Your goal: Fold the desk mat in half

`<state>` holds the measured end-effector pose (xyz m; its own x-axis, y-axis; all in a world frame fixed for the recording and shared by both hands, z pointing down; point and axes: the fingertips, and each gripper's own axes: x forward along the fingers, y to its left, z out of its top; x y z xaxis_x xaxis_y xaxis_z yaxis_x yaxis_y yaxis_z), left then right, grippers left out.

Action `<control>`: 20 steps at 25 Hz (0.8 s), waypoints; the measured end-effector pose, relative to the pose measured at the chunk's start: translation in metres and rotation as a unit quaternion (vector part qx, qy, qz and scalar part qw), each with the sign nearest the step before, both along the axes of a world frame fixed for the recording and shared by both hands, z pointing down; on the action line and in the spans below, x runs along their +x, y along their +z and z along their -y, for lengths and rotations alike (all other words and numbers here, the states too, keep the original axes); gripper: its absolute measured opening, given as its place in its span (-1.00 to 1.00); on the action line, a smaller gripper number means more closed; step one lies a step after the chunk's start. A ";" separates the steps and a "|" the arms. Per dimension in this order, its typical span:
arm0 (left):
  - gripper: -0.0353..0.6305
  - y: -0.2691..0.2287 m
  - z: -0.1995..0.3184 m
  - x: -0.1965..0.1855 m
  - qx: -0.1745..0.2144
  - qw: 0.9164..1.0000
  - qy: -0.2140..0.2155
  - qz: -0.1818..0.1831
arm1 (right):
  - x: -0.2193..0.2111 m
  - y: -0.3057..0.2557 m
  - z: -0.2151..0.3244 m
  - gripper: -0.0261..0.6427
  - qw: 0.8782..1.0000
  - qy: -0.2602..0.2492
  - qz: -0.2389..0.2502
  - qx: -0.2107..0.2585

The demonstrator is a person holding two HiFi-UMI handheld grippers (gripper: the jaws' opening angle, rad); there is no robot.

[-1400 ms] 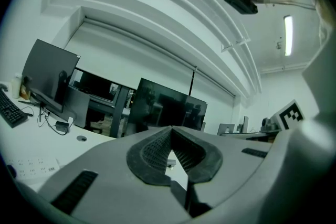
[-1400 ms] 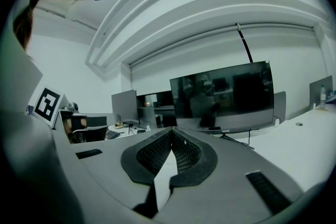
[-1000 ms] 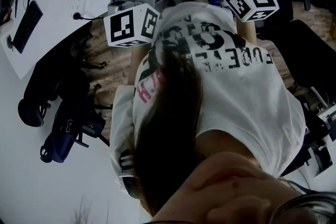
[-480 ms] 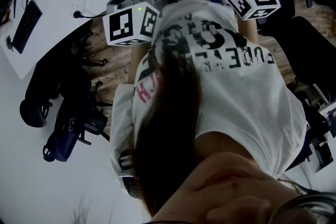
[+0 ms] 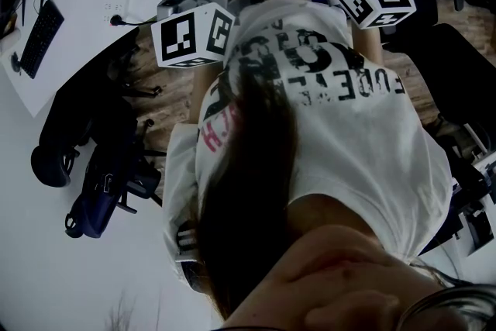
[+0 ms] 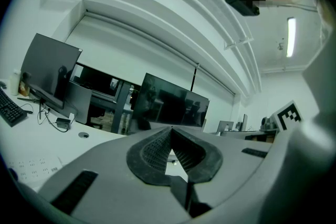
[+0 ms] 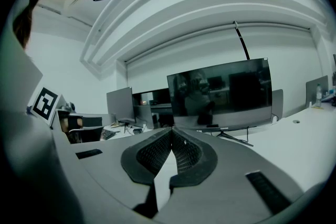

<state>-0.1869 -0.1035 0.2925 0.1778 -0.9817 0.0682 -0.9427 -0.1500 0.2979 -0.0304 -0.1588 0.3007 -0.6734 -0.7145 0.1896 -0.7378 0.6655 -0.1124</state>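
Jaws clenched, empty, on left gripper (image 6: 170,129), right gripper (image 7: 171,131) — head view shows just marker cubes (image 5: 194,35).

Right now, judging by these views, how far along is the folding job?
Done: nothing visible; no desk mat shows in any view. In hand: nothing; the left gripper and right gripper are both shut and empty, held in front of the person's white shirt. Left: the whole fold, starting with finding the mat.
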 end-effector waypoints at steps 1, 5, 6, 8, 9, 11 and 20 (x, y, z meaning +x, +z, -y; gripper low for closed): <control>-0.89 0.000 0.000 0.000 0.000 1.000 0.000 0.001 | 0.001 0.000 0.000 -0.93 1.000 0.001 0.001 0.000; -0.89 0.000 -0.001 0.001 -0.001 1.000 0.002 0.004 | 0.003 0.000 0.000 -0.93 1.000 0.005 0.003 -0.001; -0.89 0.000 -0.001 0.001 -0.001 1.000 0.002 0.004 | 0.004 0.000 0.000 -0.93 1.000 0.006 0.003 -0.001; -0.89 0.000 -0.001 0.003 -0.001 1.000 0.003 0.002 | 0.006 0.001 -0.001 -0.93 1.000 0.008 0.003 -0.001; -0.89 0.000 -0.002 0.004 0.000 1.000 0.003 0.001 | 0.006 0.001 -0.001 -0.93 1.000 0.008 0.003 -0.001; -0.89 -0.001 -0.002 0.005 0.002 1.000 0.004 0.003 | 0.008 0.002 -0.002 -0.93 1.000 0.009 0.003 -0.001; -0.89 -0.003 -0.003 0.008 0.002 1.000 0.007 0.005 | 0.014 0.002 -0.002 -0.93 1.000 0.016 0.003 -0.001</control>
<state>-0.1787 -0.1005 0.2898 0.1918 -0.9793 0.0653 -0.9432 -0.1655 0.2880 -0.0160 -0.1565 0.3024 -0.6520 -0.7347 0.1872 -0.7575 0.6419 -0.1188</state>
